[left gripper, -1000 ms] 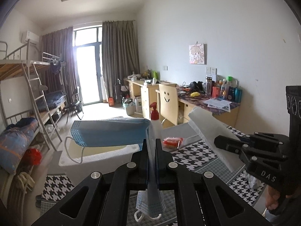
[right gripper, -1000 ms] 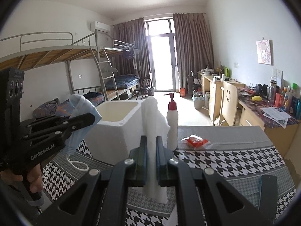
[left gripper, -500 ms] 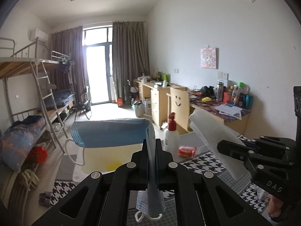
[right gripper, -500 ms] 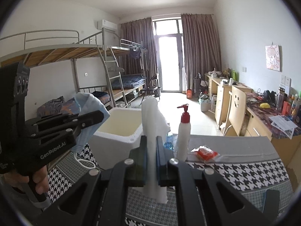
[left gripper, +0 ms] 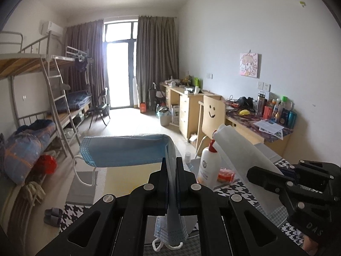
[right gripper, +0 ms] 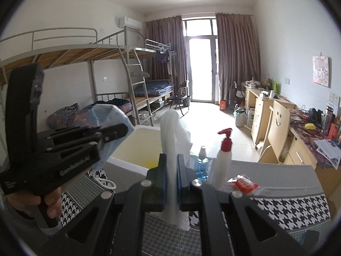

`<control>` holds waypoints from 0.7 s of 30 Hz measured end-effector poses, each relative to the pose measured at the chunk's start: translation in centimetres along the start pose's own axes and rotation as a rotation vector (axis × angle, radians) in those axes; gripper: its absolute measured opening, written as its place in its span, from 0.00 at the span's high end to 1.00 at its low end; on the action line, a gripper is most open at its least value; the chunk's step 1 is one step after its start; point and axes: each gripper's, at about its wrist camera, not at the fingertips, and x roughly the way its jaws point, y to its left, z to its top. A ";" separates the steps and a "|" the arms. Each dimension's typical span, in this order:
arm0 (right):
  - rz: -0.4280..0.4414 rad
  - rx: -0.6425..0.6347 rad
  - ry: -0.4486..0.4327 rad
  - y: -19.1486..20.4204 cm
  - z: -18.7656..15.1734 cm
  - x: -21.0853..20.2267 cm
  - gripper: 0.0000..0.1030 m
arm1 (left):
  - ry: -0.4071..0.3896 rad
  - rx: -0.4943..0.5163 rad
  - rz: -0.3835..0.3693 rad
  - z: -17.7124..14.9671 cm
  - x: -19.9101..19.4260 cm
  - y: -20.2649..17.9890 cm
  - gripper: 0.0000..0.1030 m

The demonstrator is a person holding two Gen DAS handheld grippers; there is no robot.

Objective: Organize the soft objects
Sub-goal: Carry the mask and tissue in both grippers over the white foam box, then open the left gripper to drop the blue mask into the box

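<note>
My left gripper [left gripper: 171,164] is shut on a blue face mask [left gripper: 125,151], which sticks out to the left above the white foam box [left gripper: 127,181]; its ear loops dangle below the jaws. My right gripper [right gripper: 171,160] is shut on a white cloth [right gripper: 172,132] that stands up between the pads and hangs under them. In the right wrist view the left gripper [right gripper: 121,131] is at the left with the mask [right gripper: 110,115], beside the foam box [right gripper: 127,164]. In the left wrist view the right gripper [left gripper: 255,175] holds the cloth [left gripper: 240,149] at the right.
On the houndstooth-covered table [right gripper: 287,209] stand a white pump bottle with a red top [right gripper: 222,164], a small bottle of blue liquid [right gripper: 201,166] and a red packet [right gripper: 244,184]. Bunk beds line the left wall, desks and a chair the right. A hand [right gripper: 49,200] grips the left handle.
Both grippers have risen a little and shifted left with their loads. The foam box and the pump bottle now sit lower and further right in both views. Both grips are unchanged.
</note>
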 end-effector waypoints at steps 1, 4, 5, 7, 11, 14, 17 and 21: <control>0.003 -0.002 0.002 0.1 0.1 0.2 0.89 | 0.006 -0.001 -0.003 0.0 0.2 0.1 0.95; 0.019 -0.010 0.012 0.4 0.4 1.0 0.89 | 0.025 -0.007 -0.005 0.3 1.0 0.5 0.95; 0.020 -0.011 0.016 0.6 0.7 1.3 0.89 | 0.031 -0.012 -0.005 0.3 1.3 0.7 0.95; 0.028 -0.010 0.026 0.6 0.8 1.9 0.89 | 0.044 -0.025 0.000 0.4 1.9 1.2 0.95; 0.031 -0.012 0.041 0.8 1.2 2.9 0.89 | 0.069 -0.044 -0.001 0.4 2.9 1.9 0.95; 0.031 -0.009 0.049 0.8 1.3 3.5 0.89 | 0.099 -0.058 0.000 0.1 3.9 2.7 0.95; 0.031 -0.009 0.057 0.8 1.3 4.0 0.89 | 0.118 -0.062 0.008 0.3 4.9 3.1 0.95; 0.028 -0.010 0.070 0.8 1.5 4.8 0.89 | 0.141 -0.061 0.015 0.3 6.0 3.5 0.92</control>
